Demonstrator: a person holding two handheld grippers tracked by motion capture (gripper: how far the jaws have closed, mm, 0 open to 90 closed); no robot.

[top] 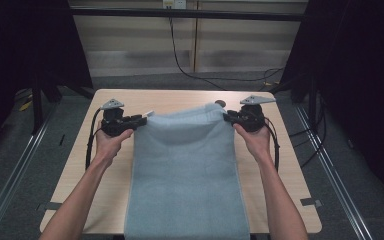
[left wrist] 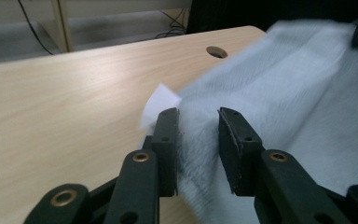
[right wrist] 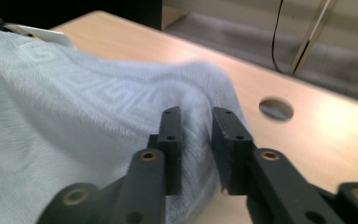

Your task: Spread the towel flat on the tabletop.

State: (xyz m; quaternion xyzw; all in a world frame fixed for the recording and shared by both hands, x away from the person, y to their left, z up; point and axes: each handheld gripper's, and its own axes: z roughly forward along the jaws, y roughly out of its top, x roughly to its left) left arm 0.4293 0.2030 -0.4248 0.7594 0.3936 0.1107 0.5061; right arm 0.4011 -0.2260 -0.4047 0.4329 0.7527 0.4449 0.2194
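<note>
A light blue towel (top: 185,170) lies lengthwise down the middle of the wooden table (top: 80,175), and its near end hangs over the front edge. The far edge is raised a little between the two grippers. My left gripper (top: 142,119) is at the towel's far left corner, by a white tag (left wrist: 161,100). In the left gripper view its jaws (left wrist: 198,114) stand apart with the towel (left wrist: 284,93) loose between them. My right gripper (top: 228,117) is at the far right corner. Its jaws (right wrist: 196,112) are also parted around a fold of the towel (right wrist: 74,116).
A round cable hole (top: 220,103) sits in the table just beyond the towel's far edge. Black cables (top: 180,60) run over the floor behind the table. Metal rails (top: 330,170) flank both sides, with dark curtains beyond.
</note>
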